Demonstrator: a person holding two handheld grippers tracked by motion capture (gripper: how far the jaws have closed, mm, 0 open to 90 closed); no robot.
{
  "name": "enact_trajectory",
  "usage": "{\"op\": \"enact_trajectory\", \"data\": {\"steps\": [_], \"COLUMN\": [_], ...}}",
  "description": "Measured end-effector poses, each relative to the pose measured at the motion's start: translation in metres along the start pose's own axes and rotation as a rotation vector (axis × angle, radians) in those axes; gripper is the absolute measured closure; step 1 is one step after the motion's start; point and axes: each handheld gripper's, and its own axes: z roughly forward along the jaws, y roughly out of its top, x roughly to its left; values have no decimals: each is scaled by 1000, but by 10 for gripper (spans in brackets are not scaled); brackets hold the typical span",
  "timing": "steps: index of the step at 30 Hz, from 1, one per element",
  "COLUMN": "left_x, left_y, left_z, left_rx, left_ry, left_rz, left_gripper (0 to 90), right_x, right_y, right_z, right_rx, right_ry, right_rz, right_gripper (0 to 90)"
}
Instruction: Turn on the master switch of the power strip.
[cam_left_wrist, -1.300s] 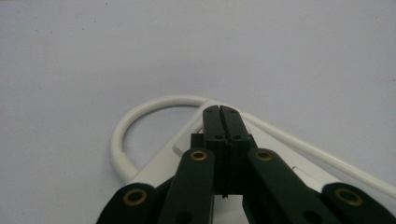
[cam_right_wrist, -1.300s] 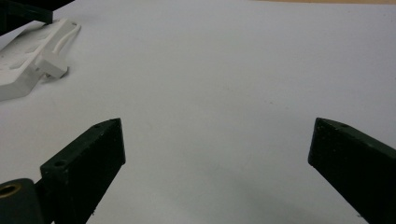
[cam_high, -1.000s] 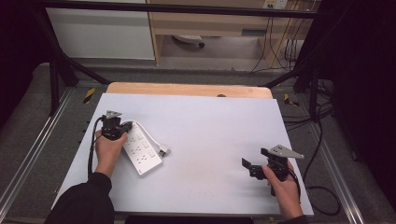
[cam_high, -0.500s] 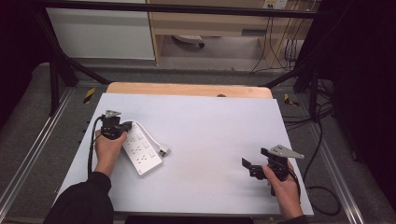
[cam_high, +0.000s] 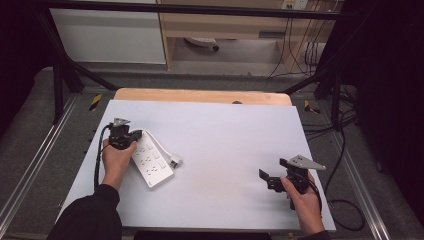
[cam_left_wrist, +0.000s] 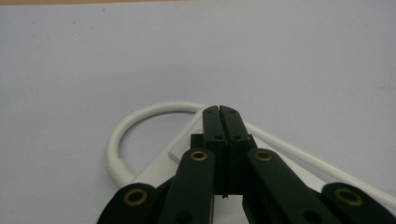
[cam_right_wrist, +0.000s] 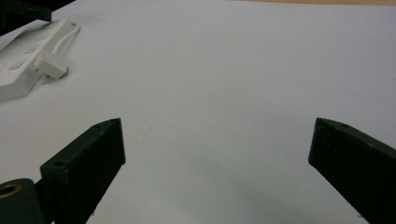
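Meanwhile, the left gripper (cam_high: 131, 138), jaws closed together with nothing visibly pinched, rests over the far end of a white power strip (cam_high: 151, 162) on the table's (cam_high: 225, 130) left side, beside its looping cord (cam_left_wrist: 122, 135). Well apart at near right, the right gripper (cam_right_wrist: 215, 158) stands wide open and empty.

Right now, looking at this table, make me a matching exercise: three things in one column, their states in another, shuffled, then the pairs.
Things:
1. left gripper
2. right gripper
3. power strip

States:
A. jaws wide apart over bare table
B. lies flat, white cable looped at one end
C. jaws closed together, over the strip's end

Pairs: 1-C, 2-A, 3-B
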Motion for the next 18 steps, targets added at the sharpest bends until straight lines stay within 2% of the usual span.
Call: {"op": "enact_trajectory", "data": {"steps": [16, 18], "left_x": [-5, -5], "left_y": [6, 7], "left_z": [-8, -9], "left_rx": [-57, -59], "left_ry": [-17, -13], "left_rz": [-2, 4], "left_gripper": [900, 863], "right_x": [0, 0], "right_y": [0, 0], "right_z": [0, 0], "right_rx": [0, 0], "right_ry": [-1, 1], "right_rz": [-1, 0], "right_gripper": [42, 42]}}
